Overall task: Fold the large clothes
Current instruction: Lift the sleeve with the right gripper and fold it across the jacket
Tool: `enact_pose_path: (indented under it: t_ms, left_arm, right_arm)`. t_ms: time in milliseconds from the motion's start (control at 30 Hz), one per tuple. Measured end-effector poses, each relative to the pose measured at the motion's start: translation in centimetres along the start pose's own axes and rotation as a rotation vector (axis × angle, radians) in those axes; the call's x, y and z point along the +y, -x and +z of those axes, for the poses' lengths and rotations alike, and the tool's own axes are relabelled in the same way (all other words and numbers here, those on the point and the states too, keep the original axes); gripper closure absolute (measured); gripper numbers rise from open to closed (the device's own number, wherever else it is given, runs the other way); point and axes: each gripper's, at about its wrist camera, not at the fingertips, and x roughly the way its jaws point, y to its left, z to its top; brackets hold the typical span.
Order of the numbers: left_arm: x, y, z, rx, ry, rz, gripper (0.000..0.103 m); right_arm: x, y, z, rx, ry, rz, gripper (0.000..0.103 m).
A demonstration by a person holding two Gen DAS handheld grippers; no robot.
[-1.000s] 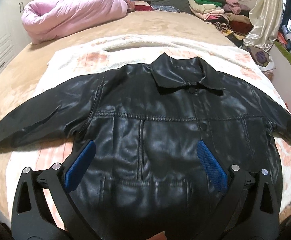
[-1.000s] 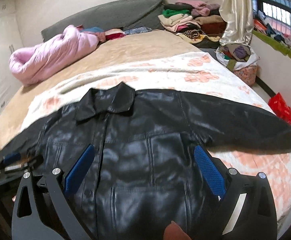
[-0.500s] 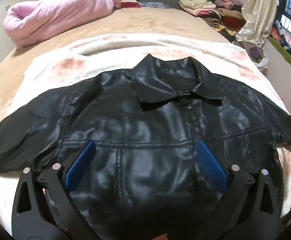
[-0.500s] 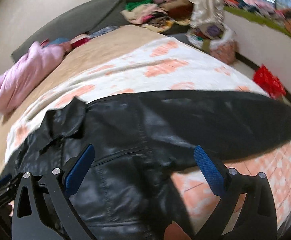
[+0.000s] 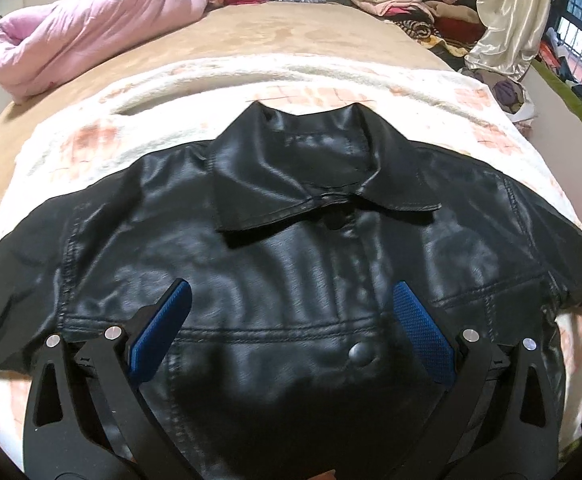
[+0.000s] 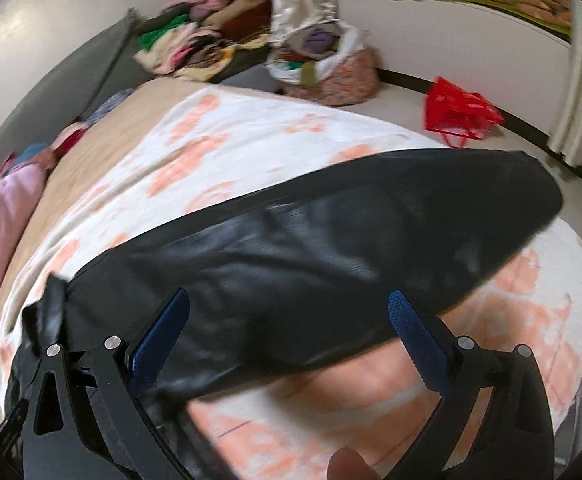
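Bed (image 5: 291, 36): it carries a white blanket with orange patches (image 5: 103, 136), and the black leather jacket (image 5: 291, 272) lies on that blanket, front up, buttoned, sleeves out toward 3 and 9 o'clock.
Jacket risk: the leather looks stiff and slick, so a fold may spring back open or slide on the fleecy blanket if a sleeve is dragged rather than lifted.
Right sleeve (image 6: 351, 236): in the right wrist view it runs from 8 o'clock up to its cuff near 2 o'clock, close to the blanket's edge; a loose grab there could tip the cuff off the bed side toward the red bag (image 6: 459, 112).
Collar (image 5: 323, 172): it sits toward 12 o'clock in the left wrist view, lying slightly crooked; a pull on the chest panel could skew it further.
Blur: the right wrist view is smeared, so a grip point picked from it is uncertain.
Left gripper (image 5: 291, 316): fingers spread wide over the chest panel above the snap button (image 5: 361, 354), holding nothing; contact with the leather cannot be told.
Right gripper (image 6: 289, 324): fingers spread wide astride the sleeve's upper part, pinching nothing.
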Motion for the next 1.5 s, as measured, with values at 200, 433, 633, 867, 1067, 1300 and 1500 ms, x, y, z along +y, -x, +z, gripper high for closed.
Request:
enact_pose_path:
  t_ms: [200, 433, 633, 867, 1067, 1300, 1500]
  left_arm:
    - [-1.9, -1.0, 0.7, 0.003, 0.002, -0.023, 0.008]
    - [-3.6, -2.0, 1.2, 0.022, -0.007, -0.048, 0.008]
    - [-4.4, -2.8, 1.1, 0.046, -0.020, -0.050, 0.008]
    - [-4.6, -3.1, 1.2, 0.064, -0.023, -0.057, 0.008]
    - [-4.6, -1.8, 1.5, 0.042, -0.022, -0.054, 0.008]
    - [-4.2, 0.5, 1.8, -0.008, -0.053, -0.026, 0.008]
    - [-2.6, 1.7, 2.1, -0.030, -0.040, -0.016, 0.008]
  right_arm:
    - [-5.0, -0.9, 0.9, 0.003, -0.170, -0.080, 0.004]
    - [-11.2, -2.1, 1.4, -0.004, -0.439, -0.127, 0.004]
    - [-15.3, -4.5, 2.2, 0.003, -0.603, -0.105, 0.004]
    - [-18.0, -5.1, 3.3, -0.116, -0.688, -0.014, 0.013]
    - [-17.8, -4.4, 4.1, -0.184, -0.676, 0.138, 0.088]
    - [-10.9, 0.9, 6.5, -0.332, -0.410, 0.372, 0.092]
    - [-2.2, 5.2, 6.4, -0.362, -0.113, 0.534, 0.094]
